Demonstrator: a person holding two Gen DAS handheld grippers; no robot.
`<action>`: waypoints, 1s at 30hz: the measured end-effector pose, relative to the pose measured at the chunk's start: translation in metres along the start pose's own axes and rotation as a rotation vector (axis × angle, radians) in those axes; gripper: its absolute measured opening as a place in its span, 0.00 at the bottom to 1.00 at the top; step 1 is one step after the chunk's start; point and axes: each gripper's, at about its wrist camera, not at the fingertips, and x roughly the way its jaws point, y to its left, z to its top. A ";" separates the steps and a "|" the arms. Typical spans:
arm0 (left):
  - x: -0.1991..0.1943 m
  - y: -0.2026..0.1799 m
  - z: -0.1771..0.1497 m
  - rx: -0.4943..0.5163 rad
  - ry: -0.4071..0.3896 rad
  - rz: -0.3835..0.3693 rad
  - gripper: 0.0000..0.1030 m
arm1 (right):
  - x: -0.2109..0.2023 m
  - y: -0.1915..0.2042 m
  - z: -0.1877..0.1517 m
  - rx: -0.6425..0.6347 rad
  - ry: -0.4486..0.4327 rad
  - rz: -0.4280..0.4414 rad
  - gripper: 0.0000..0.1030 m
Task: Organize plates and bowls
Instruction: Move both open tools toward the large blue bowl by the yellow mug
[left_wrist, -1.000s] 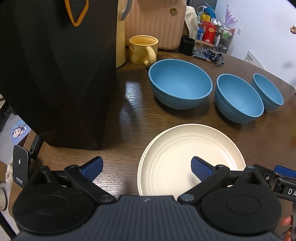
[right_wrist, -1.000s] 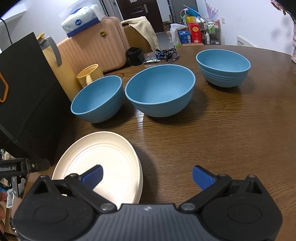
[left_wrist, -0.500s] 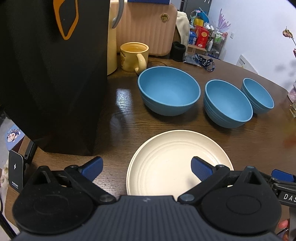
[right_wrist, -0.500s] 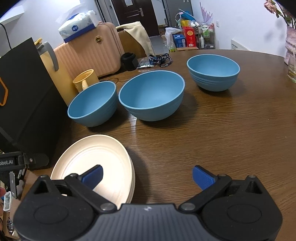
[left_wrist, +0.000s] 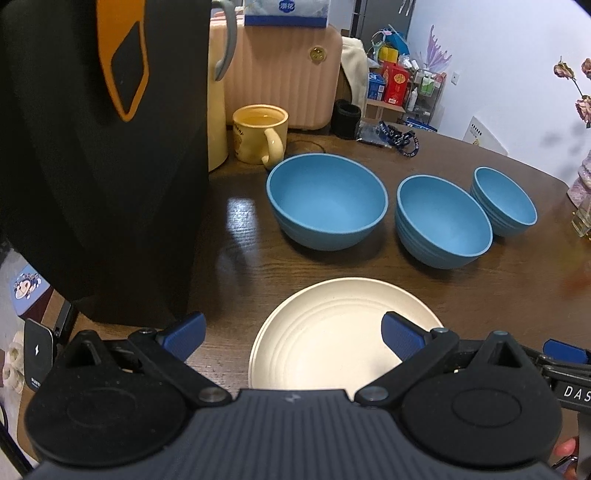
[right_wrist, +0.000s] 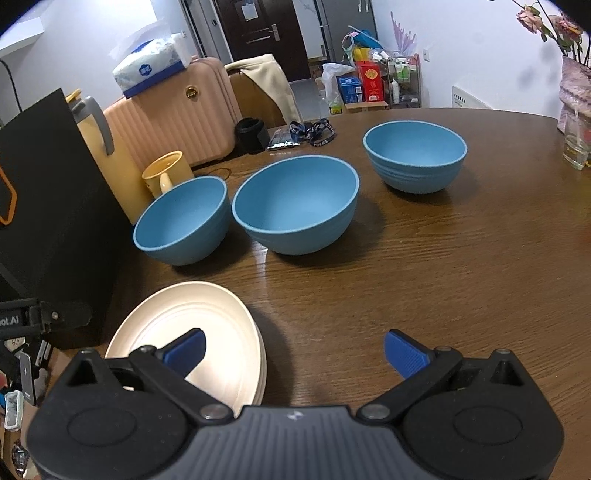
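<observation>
A stack of cream plates (left_wrist: 332, 339) (right_wrist: 192, 332) lies near the table's front edge. Behind it three blue bowls stand in a row: a large one (left_wrist: 327, 201) (right_wrist: 181, 219), a middle one (left_wrist: 443, 221) (right_wrist: 295, 205) and a small one (left_wrist: 504, 201) (right_wrist: 415, 160). My left gripper (left_wrist: 293, 336) hovers open above the plates' near rim, holding nothing. My right gripper (right_wrist: 293, 350) is open and empty too, its left finger over the plates' right side. Part of the right gripper (left_wrist: 565, 354) shows at the left wrist view's right edge.
A tall black bag (left_wrist: 99, 147) (right_wrist: 48, 206) stands at the left. A yellow mug (left_wrist: 260, 133) (right_wrist: 168, 177), a pale jug (left_wrist: 218, 92), a black cup (right_wrist: 253, 134) and a lanyard (left_wrist: 397, 138) sit behind the bowls. A glass vase (right_wrist: 576, 146) stands far right.
Both grippers have pulled back and lifted a little from the table; the bowls and plates appear farther away. Nothing on the table has moved.
</observation>
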 end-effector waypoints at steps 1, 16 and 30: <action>-0.001 -0.002 0.001 0.001 -0.004 -0.003 1.00 | -0.001 0.000 0.001 -0.001 -0.003 -0.001 1.00; -0.014 -0.040 0.010 -0.063 -0.043 0.027 1.00 | -0.007 -0.015 0.035 -0.083 0.000 0.037 1.00; -0.023 -0.072 0.020 -0.185 -0.079 0.108 1.00 | 0.001 -0.042 0.073 -0.158 0.038 0.093 1.00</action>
